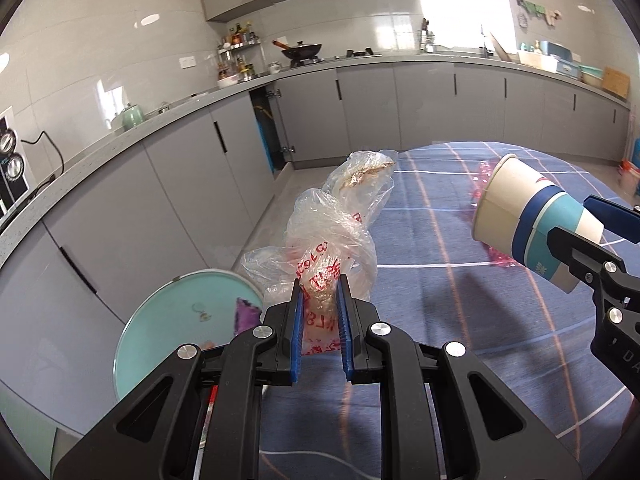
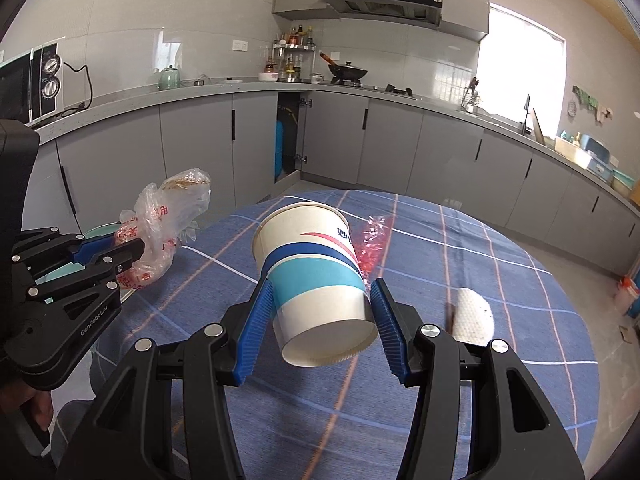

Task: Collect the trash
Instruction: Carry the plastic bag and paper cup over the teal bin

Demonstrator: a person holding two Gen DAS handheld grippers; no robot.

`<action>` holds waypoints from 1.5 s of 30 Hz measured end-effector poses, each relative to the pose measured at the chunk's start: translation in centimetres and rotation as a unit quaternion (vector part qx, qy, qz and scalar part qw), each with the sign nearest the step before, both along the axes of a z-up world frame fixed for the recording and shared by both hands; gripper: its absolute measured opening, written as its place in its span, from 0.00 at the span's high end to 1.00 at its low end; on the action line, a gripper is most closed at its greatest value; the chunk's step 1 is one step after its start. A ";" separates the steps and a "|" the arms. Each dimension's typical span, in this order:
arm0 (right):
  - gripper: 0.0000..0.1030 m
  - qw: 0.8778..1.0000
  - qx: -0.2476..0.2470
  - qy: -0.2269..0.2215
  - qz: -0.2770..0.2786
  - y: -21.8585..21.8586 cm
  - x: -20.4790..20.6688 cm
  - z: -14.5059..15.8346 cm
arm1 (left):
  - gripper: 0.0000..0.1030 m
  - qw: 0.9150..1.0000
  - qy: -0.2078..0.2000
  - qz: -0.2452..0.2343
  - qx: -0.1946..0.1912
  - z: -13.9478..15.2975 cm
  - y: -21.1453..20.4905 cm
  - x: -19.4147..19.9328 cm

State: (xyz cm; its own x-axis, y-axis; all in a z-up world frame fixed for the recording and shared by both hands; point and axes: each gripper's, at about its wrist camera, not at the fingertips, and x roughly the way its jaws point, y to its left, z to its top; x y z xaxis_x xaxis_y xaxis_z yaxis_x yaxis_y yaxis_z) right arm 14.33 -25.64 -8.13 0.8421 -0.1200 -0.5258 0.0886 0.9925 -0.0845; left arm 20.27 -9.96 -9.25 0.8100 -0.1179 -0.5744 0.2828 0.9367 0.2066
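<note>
My left gripper (image 1: 320, 284) is shut on a crumpled clear plastic bag (image 1: 340, 224) with red print, held up above the table's left edge. The same bag (image 2: 160, 220) shows at the left of the right wrist view, pinched in the left gripper (image 2: 136, 250). My right gripper (image 2: 320, 292) is shut on a paper cup (image 2: 316, 272), white with blue and teal bands, lying tilted with its mouth facing away. That cup (image 1: 528, 220) hangs at the right of the left wrist view. A red shiny wrapper (image 2: 372, 240) and a crumpled white tissue (image 2: 474, 316) lie on the table.
A round table with a blue plaid cloth (image 2: 440, 380) fills the foreground. A pale green round lid (image 1: 180, 320) sits low at the left beside the table. Grey kitchen cabinets (image 2: 400, 140) line the walls, one door standing open on a blue cylinder (image 2: 281, 148).
</note>
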 end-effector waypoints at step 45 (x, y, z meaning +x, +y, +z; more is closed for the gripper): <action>0.50 0.991 -0.006 0.004 0.132 11.0 6.1 0.1 | 0.84 0.989 0.000 0.149 0.012 -0.4 13.6 3.9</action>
